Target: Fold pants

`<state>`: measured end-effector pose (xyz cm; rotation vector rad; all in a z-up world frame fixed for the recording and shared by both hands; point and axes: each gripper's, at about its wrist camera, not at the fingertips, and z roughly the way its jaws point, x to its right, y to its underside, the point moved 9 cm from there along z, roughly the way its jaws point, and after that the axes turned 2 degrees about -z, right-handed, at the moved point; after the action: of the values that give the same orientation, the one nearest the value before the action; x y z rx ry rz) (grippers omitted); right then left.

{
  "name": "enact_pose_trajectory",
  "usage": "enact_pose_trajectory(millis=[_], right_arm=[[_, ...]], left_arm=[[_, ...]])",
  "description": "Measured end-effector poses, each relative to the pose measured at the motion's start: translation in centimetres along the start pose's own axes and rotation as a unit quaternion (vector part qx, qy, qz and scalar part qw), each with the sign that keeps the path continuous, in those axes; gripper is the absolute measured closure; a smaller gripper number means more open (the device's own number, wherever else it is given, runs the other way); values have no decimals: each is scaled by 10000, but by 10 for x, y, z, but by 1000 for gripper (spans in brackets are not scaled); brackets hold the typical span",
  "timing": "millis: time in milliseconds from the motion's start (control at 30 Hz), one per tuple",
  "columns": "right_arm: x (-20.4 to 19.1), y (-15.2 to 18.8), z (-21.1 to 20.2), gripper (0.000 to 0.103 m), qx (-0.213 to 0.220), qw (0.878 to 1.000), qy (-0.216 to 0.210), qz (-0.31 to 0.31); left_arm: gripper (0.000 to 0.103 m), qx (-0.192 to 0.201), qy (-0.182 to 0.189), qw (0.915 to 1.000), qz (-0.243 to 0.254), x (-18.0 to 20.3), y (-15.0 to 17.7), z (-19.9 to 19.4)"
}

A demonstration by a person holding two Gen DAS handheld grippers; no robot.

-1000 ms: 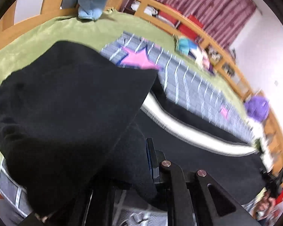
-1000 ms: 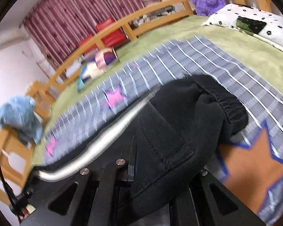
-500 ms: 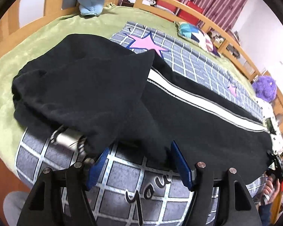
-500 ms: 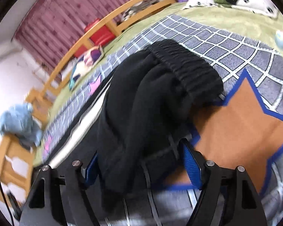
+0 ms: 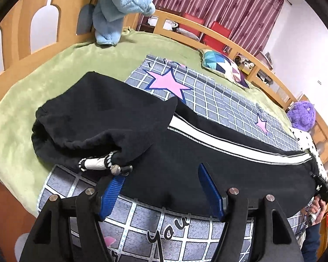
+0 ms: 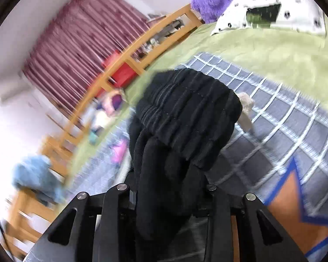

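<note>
The pants (image 5: 207,152) lie along the checked blanket (image 5: 218,100) on the bed (image 5: 54,69), laid lengthwise, one leg seemingly on the other, with a white stripe (image 5: 229,144) running down the side. That first fold looks done; the crosswise folds are still to come, I judge. The waist end, nearer the blue toy (image 5: 118,6), is bunched and turned back on itself, its drawstring (image 5: 98,163) spilling out onto the blanket. The left gripper (image 5: 161,192) stands wide open at the near edge of the pants, holding nothing. The right gripper (image 6: 170,194) is closed on the ribbed cuff end, which hangs in a thick black wad above the blanket. The fabric looks heavy and soft, creased near the waist.
</note>
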<state>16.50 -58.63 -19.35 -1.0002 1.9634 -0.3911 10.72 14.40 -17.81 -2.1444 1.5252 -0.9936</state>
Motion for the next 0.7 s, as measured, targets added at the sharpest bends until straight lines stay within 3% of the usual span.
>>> enact_pose_trajectory(millis=[33,133,200,267,367,500,633,700], right_arm=[[5,7,8,59,-213,9997,122,-26],[32,35,29,57,-994,9924,719,-72],[38,45,19,51,-950,9927,718,-200],[41,47,-3,39,-803,9909,1020,-368],[43,46,-36,38,-621,9889,1260,-494],[31,42,-66,38,-485,9874,1391,-585],[3,46,-76,38,-394,9914,1180,-416],[-12,58,-78,38,-402,9920,1102,-466]], left_arm=[[36,21,-2,10000,-2,-3,0,-2],[36,115,-96,9998,94,-12,-2,-10],[36,202,-359,9989,221,-21,-6,-14],[34,267,-556,9975,355,-30,-7,-18],[30,363,-692,9963,371,-48,-5,-23],[30,109,-421,9985,337,-55,9,-9],[29,42,-73,9981,617,-32,22,6],[23,28,-239,9954,928,-22,26,19]])
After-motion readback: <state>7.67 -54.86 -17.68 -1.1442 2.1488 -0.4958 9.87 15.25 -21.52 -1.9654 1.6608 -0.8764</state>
